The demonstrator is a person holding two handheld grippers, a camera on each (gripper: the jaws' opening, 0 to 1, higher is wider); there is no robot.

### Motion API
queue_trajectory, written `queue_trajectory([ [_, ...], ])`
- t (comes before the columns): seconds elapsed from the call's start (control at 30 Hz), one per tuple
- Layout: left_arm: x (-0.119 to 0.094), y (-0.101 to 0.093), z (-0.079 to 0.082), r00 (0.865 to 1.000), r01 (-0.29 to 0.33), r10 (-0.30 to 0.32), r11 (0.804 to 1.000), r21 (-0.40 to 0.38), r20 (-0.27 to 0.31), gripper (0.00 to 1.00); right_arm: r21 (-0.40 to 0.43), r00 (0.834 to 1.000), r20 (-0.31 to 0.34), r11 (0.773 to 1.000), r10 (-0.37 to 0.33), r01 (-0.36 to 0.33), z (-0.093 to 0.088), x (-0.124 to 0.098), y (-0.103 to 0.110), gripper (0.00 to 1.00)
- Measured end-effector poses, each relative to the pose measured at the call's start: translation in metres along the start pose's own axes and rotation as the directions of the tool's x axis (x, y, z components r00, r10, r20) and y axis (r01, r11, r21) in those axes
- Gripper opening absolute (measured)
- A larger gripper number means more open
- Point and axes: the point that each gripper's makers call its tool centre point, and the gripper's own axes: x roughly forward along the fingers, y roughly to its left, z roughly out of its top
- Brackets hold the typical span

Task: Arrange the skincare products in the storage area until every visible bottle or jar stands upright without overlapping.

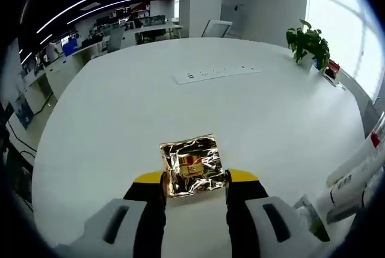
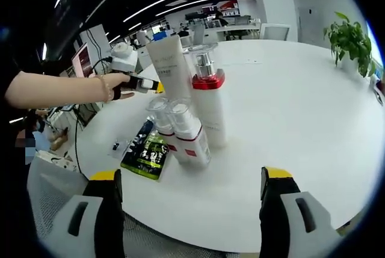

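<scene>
Gold foil box (image 1: 192, 166) clamped between left gripper (image 1: 195, 181) jaws, on white table (image 1: 180, 107)

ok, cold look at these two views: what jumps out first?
In the left gripper view, the left gripper is clamped on a shiny gold foil packet over the white table. In the right gripper view, a cluster of white bottles stands upright mid-table, beside a flat green sachet.

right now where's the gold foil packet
In the left gripper view, the gold foil packet sits clamped between the left gripper jaws, over the white table.
</scene>
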Motion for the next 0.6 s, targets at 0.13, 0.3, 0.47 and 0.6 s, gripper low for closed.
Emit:
queue_trajectory([
  [0.13,-0.012,-0.002,-0.005,1.000,0.014,-0.014,1.000,-0.002,0.024,0.34,-0.003,1.000,0.015,1.000,-0.002,0.002,0.003,-0.002,0.000,0.94],
  [0.3,-0.033,-0.005,-0.009,0.999,0.024,-0.025,1.000,0.019,0.046,0.33,-0.019,1.000,0.020,1.000,0.009,-0.008,0.004,-0.001,0.003,0.94],
  [0.47,-0.056,-0.007,-0.013,0.997,0.023,-0.025,0.999,0.035,0.067,0.33,-0.019,0.999,0.042,1.000,0.004,-0.003,0.008,-0.002,0.002,0.91],
  [0.6,-0.072,-0.011,-0.010,0.996,0.028,-0.033,0.998,0.048,0.088,0.33,-0.020,0.999,0.051,1.000,0.005,-0.004,0.010,-0.003,0.002,0.89],
])
